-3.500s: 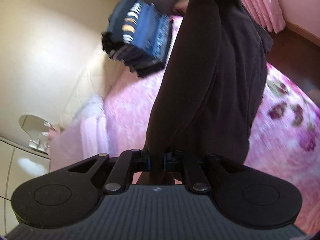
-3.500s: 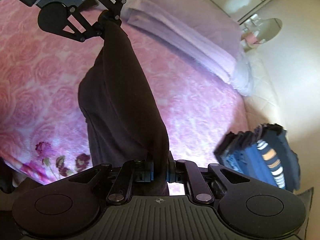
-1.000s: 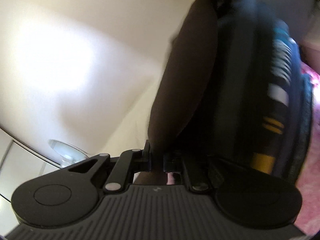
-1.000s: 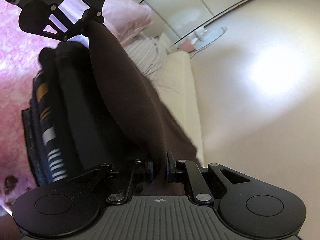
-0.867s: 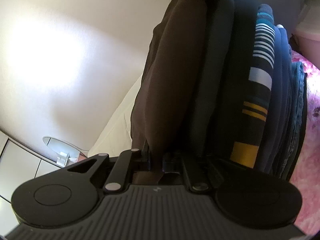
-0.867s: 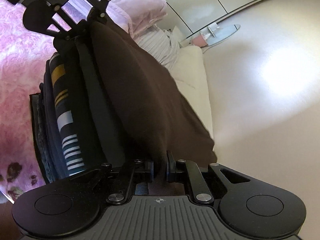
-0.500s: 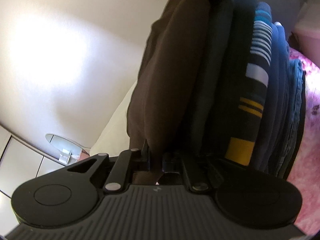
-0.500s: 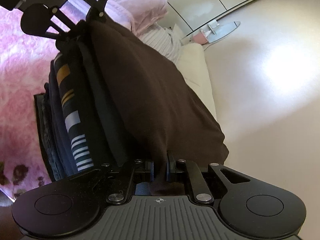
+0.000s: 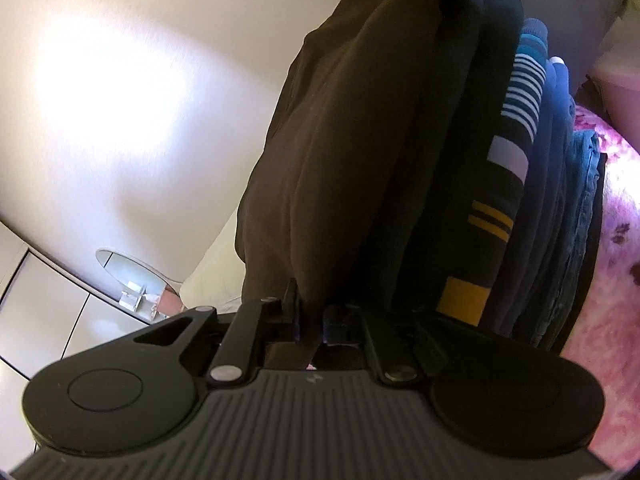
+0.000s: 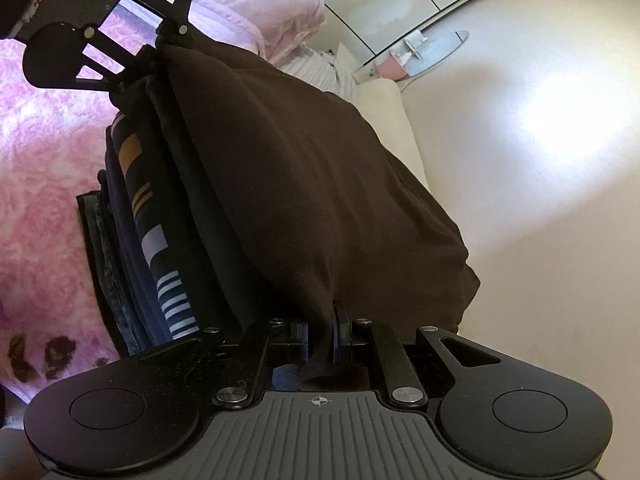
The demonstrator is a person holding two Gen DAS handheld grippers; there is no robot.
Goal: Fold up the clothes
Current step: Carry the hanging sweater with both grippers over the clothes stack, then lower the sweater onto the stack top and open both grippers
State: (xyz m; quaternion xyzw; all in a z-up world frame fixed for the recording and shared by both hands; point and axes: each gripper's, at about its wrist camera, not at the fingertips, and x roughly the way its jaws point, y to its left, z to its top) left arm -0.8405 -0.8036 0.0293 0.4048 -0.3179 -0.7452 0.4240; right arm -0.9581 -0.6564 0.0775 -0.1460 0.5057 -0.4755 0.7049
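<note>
Pink floral bedding (image 10: 36,128) forms the work surface, with a cream wall (image 9: 120,100) behind and a small glass shelf (image 10: 436,46) at the wall's edge. Taken left to right in the right wrist view: the stack of folded clothes (image 10: 132,216) lies to the left of the jaws, a striped navy garment (image 10: 154,244) visible in its edge, and the dark brown garment (image 10: 312,184) lies on the stack, running forward from the jaws to the far end. The left gripper (image 10: 160,46) is clenched on that far end, while the right gripper (image 10: 319,340) is clenched on the near edge, the fabric pinched between its pads. In the left wrist view the arrangement mirrors: the brown garment rises ahead of the left jaws, which grasp its edge, and the stack sits to their right with the bedding beyond it. Step in hand, as judged: placing the folded brown garment on the pile, with both ends held. The piece appears seated along its length, though one corner bulges toward the wall. The next move calls for both pairs of jaws to release together and draw straight back, clear of the cloth, so the fold is not dragged off square; a light press may be warranted.
</note>
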